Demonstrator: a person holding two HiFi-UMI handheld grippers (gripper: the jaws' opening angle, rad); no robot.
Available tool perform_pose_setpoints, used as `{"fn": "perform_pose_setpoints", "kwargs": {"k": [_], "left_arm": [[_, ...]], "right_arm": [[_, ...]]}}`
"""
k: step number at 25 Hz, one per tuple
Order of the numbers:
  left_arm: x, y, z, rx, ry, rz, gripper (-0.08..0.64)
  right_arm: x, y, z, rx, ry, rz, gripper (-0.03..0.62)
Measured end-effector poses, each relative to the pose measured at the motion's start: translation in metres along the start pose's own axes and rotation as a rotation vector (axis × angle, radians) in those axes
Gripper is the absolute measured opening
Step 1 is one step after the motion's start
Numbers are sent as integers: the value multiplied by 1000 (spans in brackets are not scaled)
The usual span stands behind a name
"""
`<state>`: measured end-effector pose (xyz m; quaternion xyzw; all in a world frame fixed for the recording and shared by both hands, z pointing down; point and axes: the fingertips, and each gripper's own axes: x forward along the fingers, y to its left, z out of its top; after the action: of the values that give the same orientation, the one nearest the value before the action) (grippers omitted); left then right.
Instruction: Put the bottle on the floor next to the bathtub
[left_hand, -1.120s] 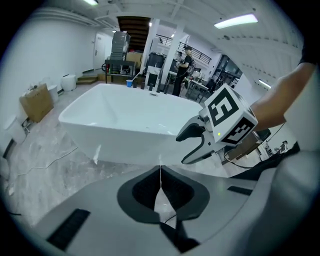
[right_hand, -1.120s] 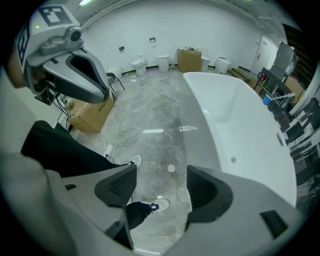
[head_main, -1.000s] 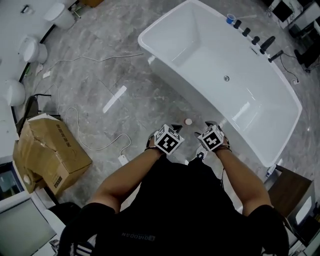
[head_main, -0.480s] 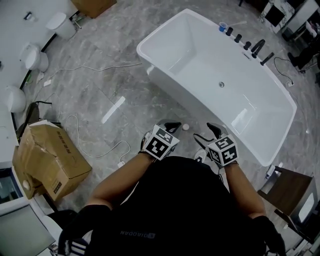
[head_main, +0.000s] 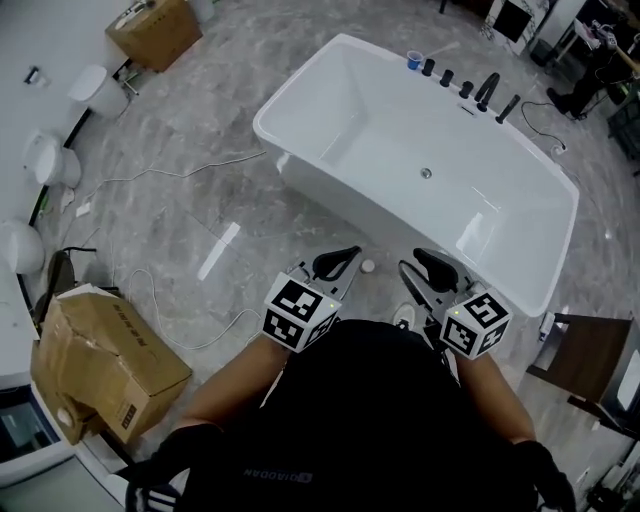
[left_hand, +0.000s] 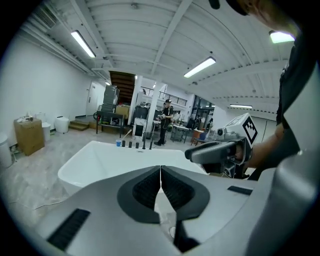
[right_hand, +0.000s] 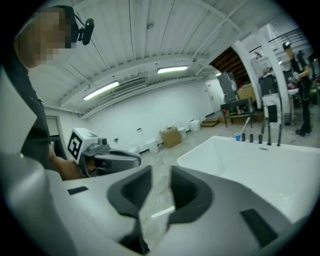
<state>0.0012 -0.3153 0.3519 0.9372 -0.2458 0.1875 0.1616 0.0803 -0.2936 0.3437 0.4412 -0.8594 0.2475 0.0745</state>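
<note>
Hand-held grippers (head_main: 340, 260) (head_main: 428, 266) raised, pale round-topped bottle (head_main: 368, 266) beside bathtub (head_main: 400, 130)

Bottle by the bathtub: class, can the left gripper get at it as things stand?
Probably yes: the bottle stands uncovered on the floor near the left gripper, whose shut jaws would need opening first.

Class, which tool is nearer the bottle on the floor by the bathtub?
Left. The left tool hangs just left of the bottle, raised above it; the right tool is farther off to its right, and its empty jaws have just been closing.
</note>
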Motion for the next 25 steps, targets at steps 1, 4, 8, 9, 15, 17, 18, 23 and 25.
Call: {"fn": "perform_pose_setpoints", "kwargs": {"k": [1, 4, 8, 9, 15, 17, 18, 23, 25], "left_arm": [[-2, 1, 1, 7, -2, -8, 17], [-8, 4, -3, 13, 4, -50, 17], [-22, 6, -11, 42, 15, -111, 17], [-25, 6, -14, 51, 23, -123, 17], [-40, 0, -35, 89, 65, -186, 17], [-44, -5, -38, 90, 62, -191, 17], [-45, -8, -37, 85, 55, -189, 17], [-49, -20, -36, 66, 28, -153, 17], [-52, -25, -38, 69, 24, -129, 17]], "right_arm": [[-1, 1, 2, 10, -25, -30, 59], [1, 12, -2, 43, -67, -68, 42], [6, 26, -13, 90, -98, -113, 37], [6, 30, -16, 103, -105, -129, 36], [2, 48, -30, 134, -115, -191, 35], [0, 52, -32, 132, -111, -189, 35], [0, 53, -32, 129, -111, -187, 35], [-10, 51, -24, 104, -127, -165, 35], [-16, 53, -22, 80, -127, -144, 35]]}}
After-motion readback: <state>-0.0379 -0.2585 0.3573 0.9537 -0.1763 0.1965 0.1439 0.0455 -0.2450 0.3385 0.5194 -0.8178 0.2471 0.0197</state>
